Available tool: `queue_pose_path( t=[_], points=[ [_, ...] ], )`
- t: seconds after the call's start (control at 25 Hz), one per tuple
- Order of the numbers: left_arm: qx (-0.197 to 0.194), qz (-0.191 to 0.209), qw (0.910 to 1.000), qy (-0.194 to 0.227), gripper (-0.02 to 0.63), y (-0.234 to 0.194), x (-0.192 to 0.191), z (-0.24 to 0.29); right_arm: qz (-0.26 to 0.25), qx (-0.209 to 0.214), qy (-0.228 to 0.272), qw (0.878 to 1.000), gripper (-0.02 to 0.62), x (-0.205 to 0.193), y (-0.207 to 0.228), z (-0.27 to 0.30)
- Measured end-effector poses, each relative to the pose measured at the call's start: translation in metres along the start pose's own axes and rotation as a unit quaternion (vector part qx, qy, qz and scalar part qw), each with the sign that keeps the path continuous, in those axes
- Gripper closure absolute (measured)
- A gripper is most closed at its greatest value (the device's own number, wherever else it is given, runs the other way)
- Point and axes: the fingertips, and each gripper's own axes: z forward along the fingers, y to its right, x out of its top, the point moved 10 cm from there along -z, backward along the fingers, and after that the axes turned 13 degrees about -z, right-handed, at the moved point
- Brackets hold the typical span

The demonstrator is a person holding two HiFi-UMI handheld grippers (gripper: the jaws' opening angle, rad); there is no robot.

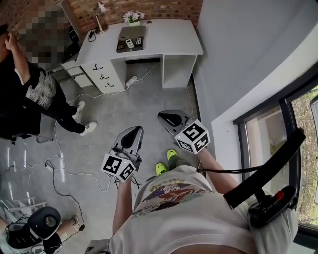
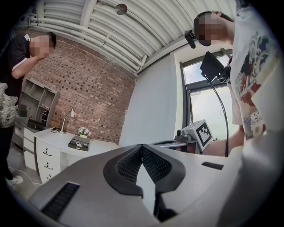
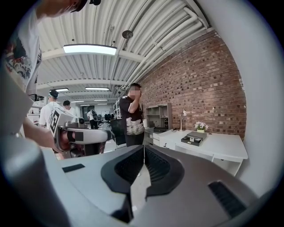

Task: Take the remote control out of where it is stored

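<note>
Both grippers are up in free air over the grey floor [image 1: 124, 106], well apart from the desk [image 1: 171, 37]. They sit side by side and both point toward the far side, R a bit farther out.

L gripper [image 1: 136, 130]: jaws together, tips touching, nothing btwn them. Its own view [image 2: 142, 148] shows the same.

R gripper [image 1: 163, 117]: jaws closed too and empty, per its own view [image 3: 143, 148].

Remote [image 1: 129, 43]: small white bar lying in a dark tray [image 1: 119, 48] on the desk top, left-of-centre, toward the near edge.
- Long axis runs approx near–far w/ a slight skew, about parallel to the tray's short sides.
- It lies flat. Too small to tell which end is which, so pointing dir can't be read.
- A darker item sits just right of it in the same tray; can't ID it.

R gripper view: the tray [image 3: 194, 142] shows on the desk, and a small white patch in it is the remote [image 3: 190, 139]. Orientation isn't readable there.

L gripper view: the tray [image 2: 80, 142] is visible on the desk, but the remote can't be resolved.

A grey slab [image 1: 131, 31] touches the tray's far side; can't tell if it's a lid.

Flowers [image 1: 133, 16] stand at the far desk edge behind it, w/ a lamp [image 1: 101, 9] at the far-left corner.

A bystander [image 1: 39, 89] stands left of the desk. Cables [image 1: 64, 168] run over the floor near-left.
</note>
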Motion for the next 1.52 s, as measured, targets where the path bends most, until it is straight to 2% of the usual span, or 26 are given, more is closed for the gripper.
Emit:
queue_pose_path(
  t=[0.28, 0.6, 0.92, 1.52],
  points=[
    [0.02, -0.002, 0.9998, 0.004, 0.6, -0.014, 0.006, 0.008, 0.001, 0.008, -0.001, 1.0, 0.591, -0.002, 0.018, 0.017],
    [0.033, 0.013, 0.9993, 0.012, 0.6, -0.05, 0.026, 0.043, -0.003, 0.03, 0.011, 0.999, 0.591, 0.003, 0.057, 0.059],
    [0.049, 0.005, 0.9987, -0.01, 0.6, -0.087, 0.042, 0.094, 0.009, 0.044, 0.001, 0.999, 0.591, -0.008, 0.119, 0.097],
    [0.092, 0.01, 0.9957, 0.0, 0.6, -0.139, 0.068, 0.185, 0.018, 0.077, 0.005, 0.997, 0.591, -0.022, 0.223, 0.159]
  ],
)
